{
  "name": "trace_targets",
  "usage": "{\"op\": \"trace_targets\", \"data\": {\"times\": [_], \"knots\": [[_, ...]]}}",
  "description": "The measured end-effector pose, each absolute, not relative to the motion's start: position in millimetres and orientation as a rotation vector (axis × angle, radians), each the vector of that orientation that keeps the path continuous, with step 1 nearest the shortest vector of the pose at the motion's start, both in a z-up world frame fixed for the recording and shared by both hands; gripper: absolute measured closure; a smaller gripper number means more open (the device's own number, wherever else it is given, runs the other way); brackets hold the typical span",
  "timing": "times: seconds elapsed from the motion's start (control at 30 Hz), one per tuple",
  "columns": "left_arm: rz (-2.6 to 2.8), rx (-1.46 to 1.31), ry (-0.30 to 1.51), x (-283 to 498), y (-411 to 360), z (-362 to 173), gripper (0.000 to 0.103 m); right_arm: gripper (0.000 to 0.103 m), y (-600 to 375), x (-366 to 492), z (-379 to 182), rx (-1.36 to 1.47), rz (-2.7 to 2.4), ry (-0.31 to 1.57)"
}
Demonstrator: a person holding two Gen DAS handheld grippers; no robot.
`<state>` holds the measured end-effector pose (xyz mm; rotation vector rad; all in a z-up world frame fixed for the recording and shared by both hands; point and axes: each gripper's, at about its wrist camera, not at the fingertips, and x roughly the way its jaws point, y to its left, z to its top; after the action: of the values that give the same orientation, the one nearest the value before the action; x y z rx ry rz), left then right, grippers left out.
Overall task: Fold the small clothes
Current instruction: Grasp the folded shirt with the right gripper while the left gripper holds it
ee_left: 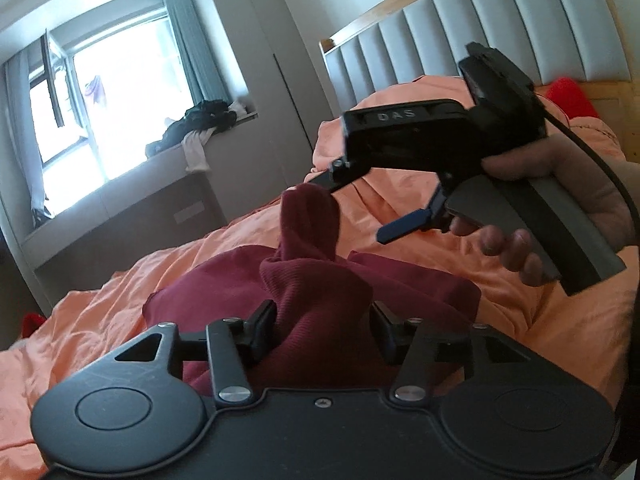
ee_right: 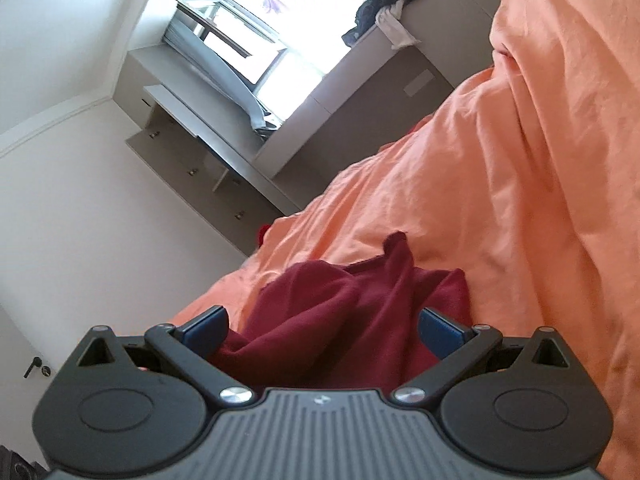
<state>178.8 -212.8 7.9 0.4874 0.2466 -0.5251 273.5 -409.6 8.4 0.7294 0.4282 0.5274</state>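
**Mia:** Where is the little piece of clothing?

**Ben:** It is the dark red cloth (ee_left: pixel 320 292). It sits in a lump on the orange blanket (ee_left: pixel 420 216), low in the middle of the left picture. In the right picture the same red cloth (ee_right: pixel 340 320) is low in the middle too, all bunched up.

**Mia:** Is it folded?

**Ben:** No. It looks crumpled, with bumps and twists. I think the folding has only just started.

**Mia:** What is the left claw (ee_left: pixel 324 330) doing?

**Ben:** Its two fingers stand about half open at the bottom of the picture. Red cloth pokes up between them, but the fingers do not seem to squeeze it.

**Mia:** And the right claw (ee_right: pixel 323 334)?

**Ben:** Its blue pads (ee_right: pixel 206 328) stand wide apart. Cloth lies between them, but they are not pinching it. In the left picture one of its thin fingers (ee_left: pixel 324 179) is right at the tip of a bit of cloth that sticks up. I cannot tell if that bit is caught on it.

**Mia:** Who holds that claw?

**Ben:** A hand (ee_left: pixel 532 216) at the right side of the left picture.

**Mia:** So what comes next?

**Ben:** I think both claws need to find two corners or an edge, pinch them, and pull the cloth flat on the blanket. Then it can be folded over.
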Motion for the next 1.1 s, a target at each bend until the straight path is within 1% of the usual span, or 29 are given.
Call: {"op": "trace_targets", "data": {"times": [0.17,0.23,0.3,0.37,0.43,0.47,0.5,0.53,0.57,0.6,0.63,0.67,0.73,0.8,0.97,1.1], "knots": [[-0.523,0.522,0.213,168,-214,8,0.048,0.0,-410,268,12,0.784,0.531,0.337],[-0.535,0.533,0.206,165,-216,9,0.049,0.001,-407,269,14,0.785,0.522,0.33],[-0.542,0.55,0.203,162,-216,7,0.055,0.006,-402,272,13,0.767,0.513,0.348],[-0.534,0.568,0.197,160,-218,6,0.066,0.011,-396,275,10,0.738,0.506,0.387],[-0.524,0.569,0.195,159,-218,5,0.071,0.022,-389,280,6,0.706,0.494,0.433],[-0.523,0.564,0.195,159,-218,5,0.074,0.025,-386,281,5,0.693,0.491,0.454],[-0.523,0.561,0.194,158,-218,6,0.075,0.031,-384,282,2,0.685,0.493,0.47],[-0.523,0.562,0.192,157,-218,6,0.077,0.04,-381,284,0,0.679,0.497,0.484],[-0.521,0.568,0.189,156,-219,5,0.078,0.045,-377,286,-1,0.671,0.503,0.502],[-0.518,0.575,0.187,155,-220,5,0.079,0.056,-374,288,-4,0.663,0.504,0.512],[-0.517,0.58,0.185,154,-220,5,0.08,0.07,-371,288,-5,0.654,0.501,0.518],[-0.517,0.582,0.186,154,-222,4,0.081,0.077,-368,289,-5,0.64,0.497,0.518],[-0.515,0.58,0.187,153,-224,5,0.082,0.085,-364,287,-2,0.594,0.489,0.504],[-0.514,0.577,0.177,152,-225,7,0.082,0.089,-360,279,4,0.534,0.469,0.455],[-0.536,0.555,0.163,154,-233,11,0.083,0.091,-363,262,19,0.428,0.417,0.342],[-0.575,0.543,0.173,157,-245,8,0.083,0.092,-373,260,22,0.432,0.353,0.328]]}}
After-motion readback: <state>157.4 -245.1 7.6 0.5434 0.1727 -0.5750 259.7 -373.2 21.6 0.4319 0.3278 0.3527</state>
